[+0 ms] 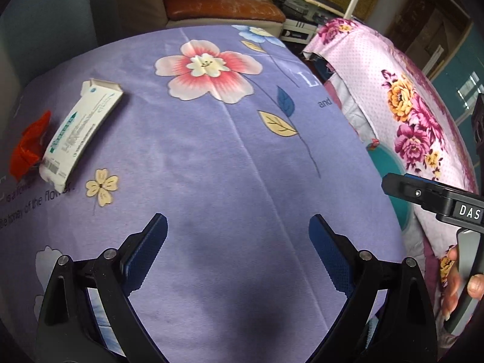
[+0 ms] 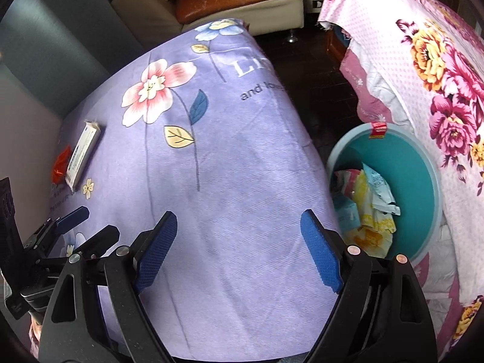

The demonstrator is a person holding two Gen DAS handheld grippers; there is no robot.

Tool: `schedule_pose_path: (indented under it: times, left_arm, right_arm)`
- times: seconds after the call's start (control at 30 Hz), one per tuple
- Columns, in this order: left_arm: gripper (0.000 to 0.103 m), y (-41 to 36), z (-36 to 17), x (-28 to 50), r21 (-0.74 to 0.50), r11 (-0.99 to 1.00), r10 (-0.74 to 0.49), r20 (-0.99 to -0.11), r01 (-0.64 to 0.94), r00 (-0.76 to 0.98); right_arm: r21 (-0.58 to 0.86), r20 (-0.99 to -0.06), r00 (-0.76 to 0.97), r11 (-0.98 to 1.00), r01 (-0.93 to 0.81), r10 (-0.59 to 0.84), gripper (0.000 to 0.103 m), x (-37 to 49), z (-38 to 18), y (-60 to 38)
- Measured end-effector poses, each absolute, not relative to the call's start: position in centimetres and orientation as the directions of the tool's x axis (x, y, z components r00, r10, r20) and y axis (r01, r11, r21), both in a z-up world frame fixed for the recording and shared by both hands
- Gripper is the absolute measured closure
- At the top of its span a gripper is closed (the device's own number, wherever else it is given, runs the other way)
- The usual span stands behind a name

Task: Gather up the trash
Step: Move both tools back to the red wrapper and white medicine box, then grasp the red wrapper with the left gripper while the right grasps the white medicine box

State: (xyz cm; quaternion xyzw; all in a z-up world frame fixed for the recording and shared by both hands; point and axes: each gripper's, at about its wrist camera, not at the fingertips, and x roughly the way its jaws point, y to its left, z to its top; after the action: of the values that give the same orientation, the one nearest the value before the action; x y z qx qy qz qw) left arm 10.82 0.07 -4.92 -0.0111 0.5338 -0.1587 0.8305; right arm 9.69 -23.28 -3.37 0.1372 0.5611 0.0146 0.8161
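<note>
both claws (image 1: pixel 237 236) (image 2: pixel 239 230) gape wide and empty; teal bin (image 2: pixel 423 187) holds crumpled wrappers (image 2: pixel 372 205).

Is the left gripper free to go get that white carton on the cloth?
Probably yes. The left gripper is open and empty, and only bare purple cloth lies between it and the white carton. The red wrapper sits beyond the carton.

Red wrapper (image 1: pixel 28 148): partly hidden behind white carton (image 1: pixel 81 130); carton print too small to read. Teal bin (image 2: pixel 423 187): near rim hidden by worktop cloth (image 2: pixel 230 181); its contents, possibly wrappers, indistinct.
</note>
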Motion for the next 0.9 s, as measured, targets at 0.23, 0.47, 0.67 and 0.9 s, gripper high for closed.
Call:
schedule_pose_path:
  times: [0.23,0.47,0.67,0.9]
  left_arm:
    - [0.008,10.3,-5.3,12.2,-0.160,0.984,-0.178,-0.894,0.077,0.410]
    - [0.008,19.5,-5.1,13.7,-0.144,0.987,-0.097,-0.895,-0.077,0.436]
    - [0.008,23.2,-5.3,14.9,-0.180,0.975,-0.106,-0.888,-0.126,0.447]
    - [0.008,25.5,-5.8,15.9,-0.177,0.975,-0.099,-0.889,-0.136,0.448]
  right_arm:
    - [0.244,-0.925,0.296,0.970,-0.013,0.236,0.023,15.0,-3.6,-14.1]
    - [0.241,-0.940,0.215,0.961,-0.137,0.266,0.023,19.6,-4.0,-5.2]
    - [0.275,-0.945,0.142,0.950,-0.146,0.295,0.023,23.5,-5.6,0.5]
    - [0.297,-0.945,0.119,0.952,-0.072,0.304,0.023,27.9,-7.5,4.2]
